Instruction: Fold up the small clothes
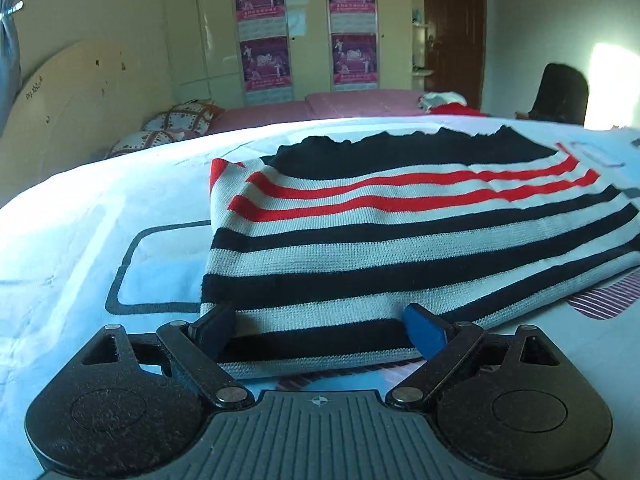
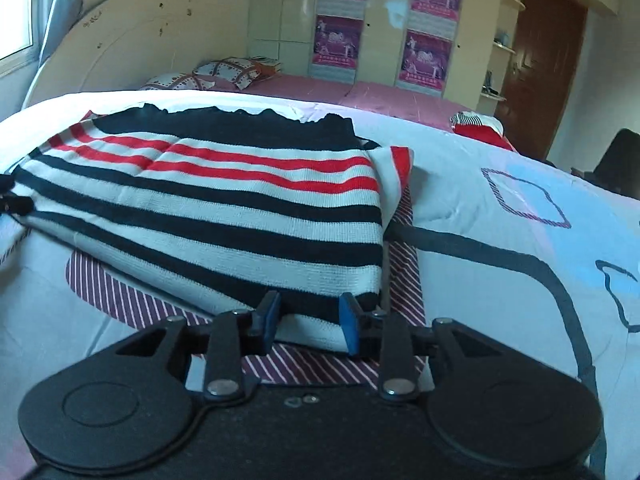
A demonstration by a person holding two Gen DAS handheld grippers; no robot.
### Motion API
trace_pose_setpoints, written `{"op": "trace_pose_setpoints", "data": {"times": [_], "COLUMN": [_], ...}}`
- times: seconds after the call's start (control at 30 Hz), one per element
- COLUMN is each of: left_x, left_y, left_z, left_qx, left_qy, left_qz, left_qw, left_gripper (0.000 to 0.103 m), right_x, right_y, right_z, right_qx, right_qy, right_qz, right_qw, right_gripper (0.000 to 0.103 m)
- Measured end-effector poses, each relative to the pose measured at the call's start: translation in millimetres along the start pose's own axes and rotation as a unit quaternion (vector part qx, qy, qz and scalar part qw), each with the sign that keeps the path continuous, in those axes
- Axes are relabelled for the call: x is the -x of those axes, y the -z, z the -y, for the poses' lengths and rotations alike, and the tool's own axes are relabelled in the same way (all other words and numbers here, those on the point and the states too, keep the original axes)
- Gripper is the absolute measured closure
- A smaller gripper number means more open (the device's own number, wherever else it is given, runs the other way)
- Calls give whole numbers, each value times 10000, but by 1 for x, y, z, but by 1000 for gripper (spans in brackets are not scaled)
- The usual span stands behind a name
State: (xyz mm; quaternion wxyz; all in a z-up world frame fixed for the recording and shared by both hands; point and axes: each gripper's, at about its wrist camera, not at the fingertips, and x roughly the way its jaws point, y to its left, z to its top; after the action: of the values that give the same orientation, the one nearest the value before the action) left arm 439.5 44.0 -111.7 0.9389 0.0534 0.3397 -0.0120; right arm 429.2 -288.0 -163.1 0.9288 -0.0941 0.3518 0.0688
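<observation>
Your pale bedsheet, smooth cotton printed with dark rounded outlines, carries the striped knit sweater, a ribbed rectangle banded black, white and red, lying flat and folded at the near middle of the bed. Your left gripper stands with jaws spread wide around the sweater's near left hem, the fabric between the pads. Your right gripper has its jaws parted more narrowly, flanking the near right hem corner. Only the right view shows the maroon pinstriped patch beneath the sweater.
</observation>
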Motion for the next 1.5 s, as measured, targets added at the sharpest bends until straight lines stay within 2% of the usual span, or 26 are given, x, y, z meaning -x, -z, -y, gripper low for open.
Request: {"op": "trace_pose_setpoints", "data": {"times": [0.1, 0.13, 0.2, 0.27, 0.3, 0.33, 0.37, 0.4, 0.5, 0.57, 0.63, 0.67, 0.7, 0.8, 0.93, 1.1, 1.2, 1.33, 1.5], "left_x": [-3, 3, 24, 38, 38, 34, 28, 22, 25, 21, 15, 11, 8, -3, -15, -21, -26, -32, -36], "left_y": [-9, -11, -9, -2, 3, 9, 16, 24, 42, 55, 67, 70, 70, 67, 63, 56, 52, 48, 44], "left_z": [2, 4, 1, -11, -20, -30, -39, -48, -66, -77, -83, -84, -84, -81, -83, -80, -80, -78, -74], "left_qx": [248, 246, 254, 589, 932, 1318, 1751, 2225, 3349, 4114, 4684, 4860, 4954, 5027, 5148, 5073, 5093, 5064, 4949], "left_qy": [-99, -132, -170, -59, 21, 216, 403, 472, 798, 990, 1136, 1177, 1189, 1191, 1229, 1164, 1139, 1044, 960], "left_qz": [-152, -127, 114, 160, 36, -107, -308, -465, -228, -58, 141, 216, 271, 358, 421, 491, 521, 577, 653], "left_qw": [9995, 9995, 9995, 9981, 9956, 9910, 9833, 9727, 9386, 9060, 8761, 8657, 8601, 8554, 8474, 8525, 8514, 8540, 8612], "left_gripper": [12, 12, 12, 12, 13, 31, 42, 50, 50, 50, 50, 50, 50, 50, 50, 50, 50, 50, 50], "right_x": [-7, -4, 17, 30, 27, 17, 4, 0, 17, 29, 35, 37, 38, 35, 25, 11, 4, -7, -20], "right_y": [-7, -11, -15, -15, -15, -12, -9, -7, -14, -14, -14, -14, -15, -19, -28, -37, -41, -47, -52], "right_z": [-7, -8, -9, -12, -11, -10, -9, -9, -16, -22, -28, -31, -34, -39, -43, -50, -54, -59, -63], "right_qx": [-100, -187, -326, -261, -267, -306, -338, -363, -424, -567, -754, -835, -893, -1041, -1118, -1104, -1076, -1038, -1021], "right_qy": [113, 143, 78, 140, 142, 143, 166, 166, 66, -158, -346, -411, -454, -582, -752, -898, -1025, -1192, -1300], "right_qz": [-32, -57, 285, 469, 357, 106, -273, -328, -49, 189, 337, 413, 470, 578, 599, 592, 588, 589, 541], "right_qw": [9999, 9997, 9990, 9985, 9989, 9994, 9989, 9987, 9991, 9981, 9960, 9948, 9939, 9912, 9891, 9881, 9871, 9857, 9848], "right_gripper": [70, 73, 72, 71, 71, 71, 71, 71, 71, 71, 76, 78, 82, 90, 90, 90, 90, 90, 90]}}
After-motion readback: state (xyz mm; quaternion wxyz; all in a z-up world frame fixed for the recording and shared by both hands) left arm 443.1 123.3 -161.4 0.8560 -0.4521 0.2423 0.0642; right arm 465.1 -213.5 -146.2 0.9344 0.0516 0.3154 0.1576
